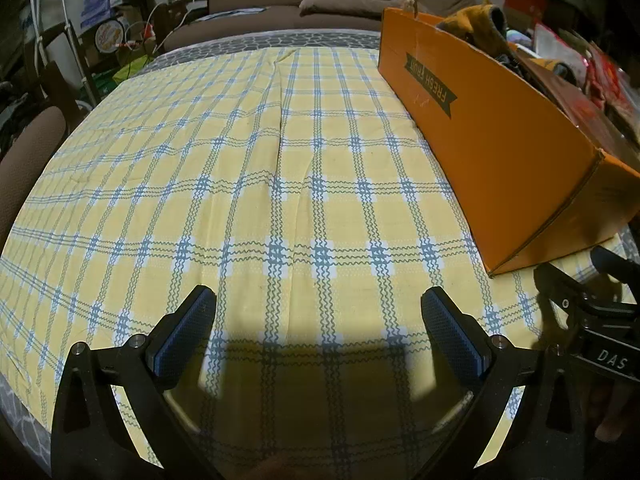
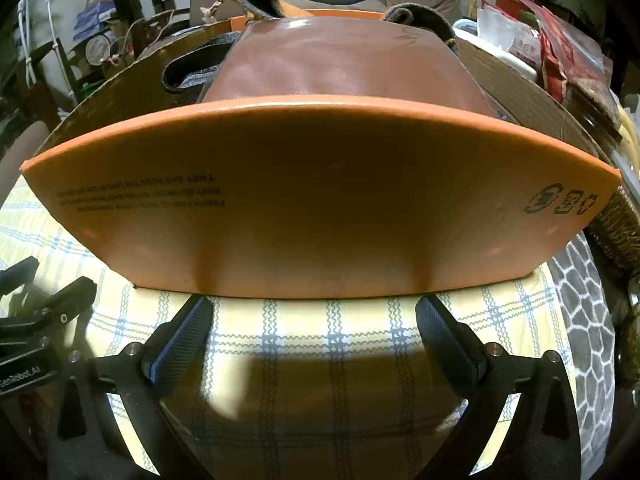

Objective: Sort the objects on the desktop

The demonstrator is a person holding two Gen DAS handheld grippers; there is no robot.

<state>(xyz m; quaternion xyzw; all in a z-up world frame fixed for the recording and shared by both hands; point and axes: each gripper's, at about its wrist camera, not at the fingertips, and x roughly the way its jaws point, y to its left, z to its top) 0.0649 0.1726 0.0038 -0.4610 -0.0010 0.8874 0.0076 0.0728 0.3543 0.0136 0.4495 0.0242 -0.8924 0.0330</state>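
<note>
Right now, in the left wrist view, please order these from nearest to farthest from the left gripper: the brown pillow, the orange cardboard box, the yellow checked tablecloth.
1. Yellow checked tablecloth: directly under and ahead of the left gripper, whose jaws stand open.
2. Orange cardboard box: ahead on the right side, standing on the cloth.
3. Brown pillow: far back, on the sofa beyond the table.

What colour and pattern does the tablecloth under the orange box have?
The tablecloth is yellow with blue and white plaid lines, best seen in the left wrist view.

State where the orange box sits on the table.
The orange box stands on the checked tablecloth at the left wrist view's right side, directly ahead of the right hand-held gripper.
</note>
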